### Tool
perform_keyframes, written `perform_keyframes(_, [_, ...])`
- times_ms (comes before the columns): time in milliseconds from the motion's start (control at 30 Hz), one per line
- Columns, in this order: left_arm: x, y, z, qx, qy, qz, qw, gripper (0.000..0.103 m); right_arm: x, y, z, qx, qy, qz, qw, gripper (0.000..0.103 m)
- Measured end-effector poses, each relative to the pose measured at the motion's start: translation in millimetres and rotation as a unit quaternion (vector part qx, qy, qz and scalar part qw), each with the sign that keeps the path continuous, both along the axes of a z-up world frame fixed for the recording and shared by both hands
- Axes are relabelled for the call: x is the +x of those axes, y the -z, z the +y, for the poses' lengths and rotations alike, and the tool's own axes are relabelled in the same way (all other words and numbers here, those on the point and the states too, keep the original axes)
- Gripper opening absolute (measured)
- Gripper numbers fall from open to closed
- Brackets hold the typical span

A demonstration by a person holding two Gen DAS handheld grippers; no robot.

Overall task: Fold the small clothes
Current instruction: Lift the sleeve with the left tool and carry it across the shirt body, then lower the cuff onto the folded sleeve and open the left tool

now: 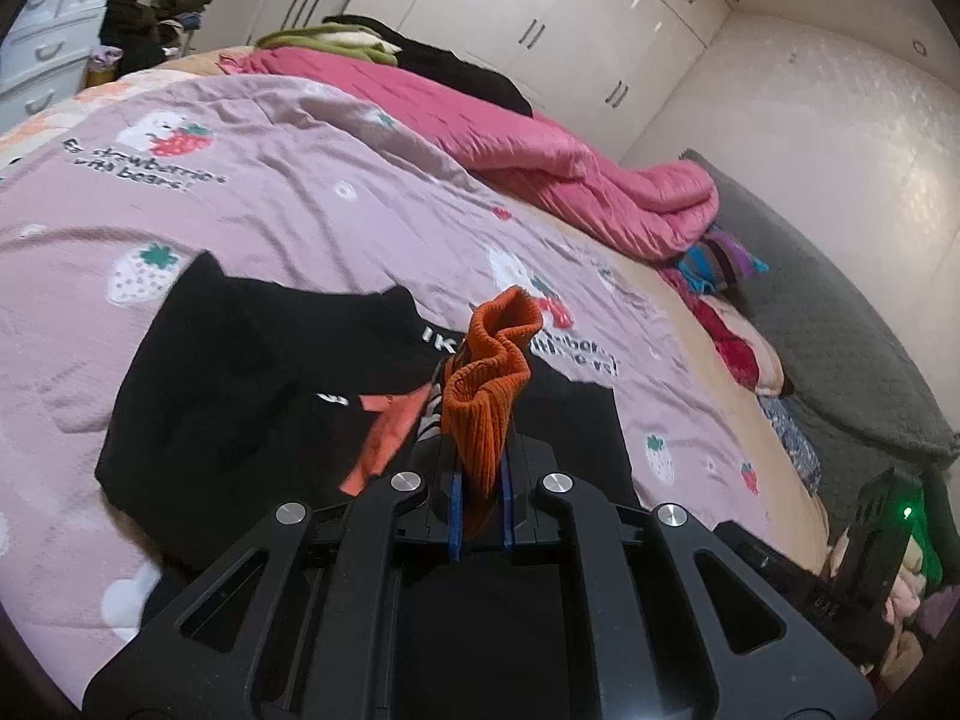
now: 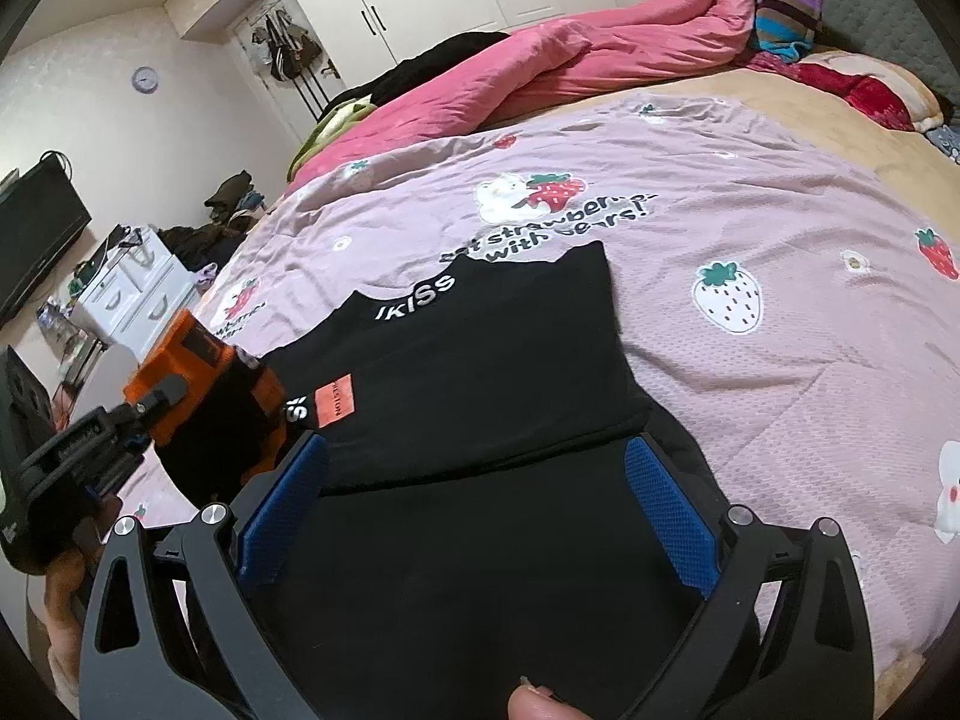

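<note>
Clamped between the left gripper's (image 1: 480, 468) blue pads, an orange ribbed cuff (image 1: 489, 384) rises above the black garment (image 2: 480, 360) on the pink strawberry sheet (image 2: 750, 228); right gripper (image 2: 480, 510) is spread over that garment.

Both cameras rode on a hand-held gripper and looked forward along its fingers, tilted down at the bed (image 1: 312, 192). The left wrist view sat close above the black garment (image 1: 240, 372), facing the pink quilt (image 1: 570, 174) and wardrobes (image 1: 540, 18). The right wrist view faced much the same way, perhaps from slightly further right. Both shared the garment, strawberry bedspread (image 2: 750, 210), quilt and wardrobes.
</note>
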State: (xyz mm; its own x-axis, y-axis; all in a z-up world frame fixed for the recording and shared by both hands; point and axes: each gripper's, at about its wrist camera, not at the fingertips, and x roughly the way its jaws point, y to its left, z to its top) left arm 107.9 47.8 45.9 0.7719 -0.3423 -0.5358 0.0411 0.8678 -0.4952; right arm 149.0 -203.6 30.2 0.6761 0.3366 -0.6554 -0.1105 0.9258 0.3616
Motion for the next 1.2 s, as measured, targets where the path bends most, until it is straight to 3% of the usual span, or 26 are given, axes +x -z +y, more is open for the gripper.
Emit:
perform_keyframes(400, [13.2,26.7,-37.2,0.003,0.048,0.039,0.9981,0.003,5.3,9.7,-18.4,0.002,0.028,0.012,1.0,0.099])
perform_keyframes(600, [14.4,38.1,-51.9,0.008,0.072,0.06,0.9956,0.012,8.8,15.8,-28.3,0.004,0.045,0.022,0.999,0.099])
perform_keyframes(767, [13.4,39.3,-54.4,0.014,0.078,0.067,0.9946,0.035,11.1,21.4,-29.3,0.006,0.047,0.03,0.998,0.099])
perform_keyframes(900, [10.7,33.7,-50.9,0.023,0.073,0.064,0.995,0.047,12.6,24.8,-23.8,0.004,0.038,0.034,0.999,0.099])
perform_keyframes(1000, [8.1,27.4,-41.1,0.03,0.056,0.06,0.9962,0.067,13.8,30.4,-13.6,0.005,0.021,0.044,0.999,0.099])
perform_keyframes(1067, [6.1,22.4,-32.6,0.044,0.037,0.056,0.9967,0.092,14.3,34.4,-3.4,0.006,0.005,0.052,0.999,0.099])
perform_keyframes(1200, [3.8,16.8,-9.0,0.07,-0.009,0.063,0.9955,0.094,14.7,42.4,29.4,0.006,-0.041,0.061,0.997,0.099])
